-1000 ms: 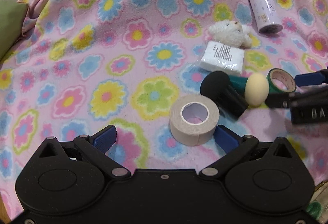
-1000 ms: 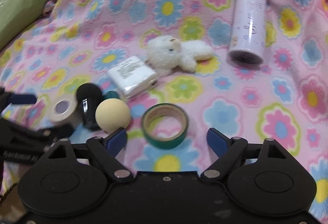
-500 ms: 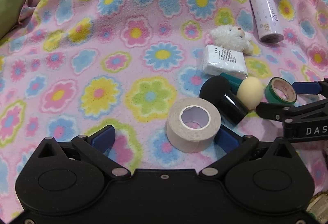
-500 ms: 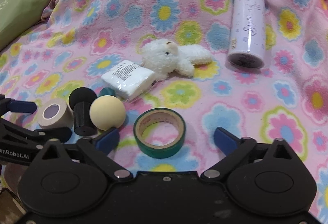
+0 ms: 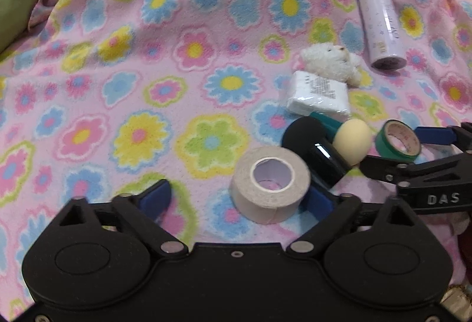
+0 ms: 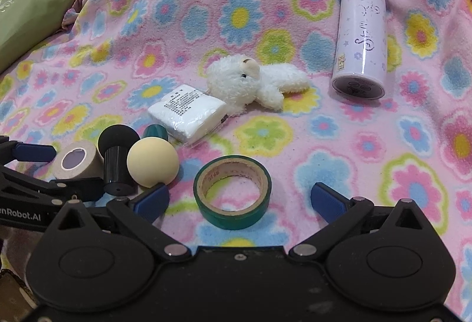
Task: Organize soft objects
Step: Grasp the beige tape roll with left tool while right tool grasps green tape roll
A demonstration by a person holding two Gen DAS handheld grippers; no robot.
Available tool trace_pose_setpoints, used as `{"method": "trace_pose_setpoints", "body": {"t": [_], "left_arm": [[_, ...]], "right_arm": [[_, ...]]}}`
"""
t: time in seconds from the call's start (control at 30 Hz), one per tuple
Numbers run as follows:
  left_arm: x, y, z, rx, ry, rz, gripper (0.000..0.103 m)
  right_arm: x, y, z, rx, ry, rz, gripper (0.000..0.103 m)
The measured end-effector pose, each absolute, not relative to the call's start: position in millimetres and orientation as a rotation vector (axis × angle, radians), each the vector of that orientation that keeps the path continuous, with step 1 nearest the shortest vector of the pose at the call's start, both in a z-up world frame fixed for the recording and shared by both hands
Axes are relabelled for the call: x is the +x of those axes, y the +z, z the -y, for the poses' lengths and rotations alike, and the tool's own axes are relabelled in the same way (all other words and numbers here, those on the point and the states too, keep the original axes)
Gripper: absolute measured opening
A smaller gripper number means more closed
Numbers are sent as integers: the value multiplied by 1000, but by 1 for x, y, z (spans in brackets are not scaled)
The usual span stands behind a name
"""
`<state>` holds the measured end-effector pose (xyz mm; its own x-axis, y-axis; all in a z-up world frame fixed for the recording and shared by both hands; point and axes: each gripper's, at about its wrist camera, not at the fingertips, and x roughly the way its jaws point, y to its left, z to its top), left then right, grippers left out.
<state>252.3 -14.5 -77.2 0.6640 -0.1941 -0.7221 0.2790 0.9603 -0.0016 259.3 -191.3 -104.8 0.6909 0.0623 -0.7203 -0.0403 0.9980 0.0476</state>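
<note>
Since a second ago the left gripper (image 5: 236,198) has been narrowed – its fingers are closing, the beige tape roll (image 5: 270,183) between them, the far one not yet touching. The right gripper (image 6: 239,198) is spread wide around the green tape roll (image 6: 233,192), released. Two rolls, one plush lamb (image 6: 250,80), one tissue pack (image 6: 188,112) – open blanket (image 5: 118,71) lies left.

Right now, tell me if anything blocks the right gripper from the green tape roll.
Nothing visible does. The green tape roll lies flat on the blanket between the right gripper's open fingers, with bare blanket on both sides.
</note>
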Motion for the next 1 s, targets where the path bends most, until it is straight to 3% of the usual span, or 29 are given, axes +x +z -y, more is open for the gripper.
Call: {"method": "trace_pose_setpoints", "body": {"t": [0.07,0.17,0.7,0.9,1.0], "left_arm": [[248,-75,19,135,-295,-785,65],[245,-73,27,155,-329,-778,49],[228,-47,0,73,-233,-799,48],[210,-37,-11,54,-201,-793,48],[201,-33,-12,48,-200,-797,48]], "right_arm": [[259,-105,191,29,57,-803,103],[258,-106,192,30,59,-795,103],[259,-103,189,17,47,-809,101],[253,-94,187,10,45,-834,80],[250,-88,189,11,33,-845,59]]}}
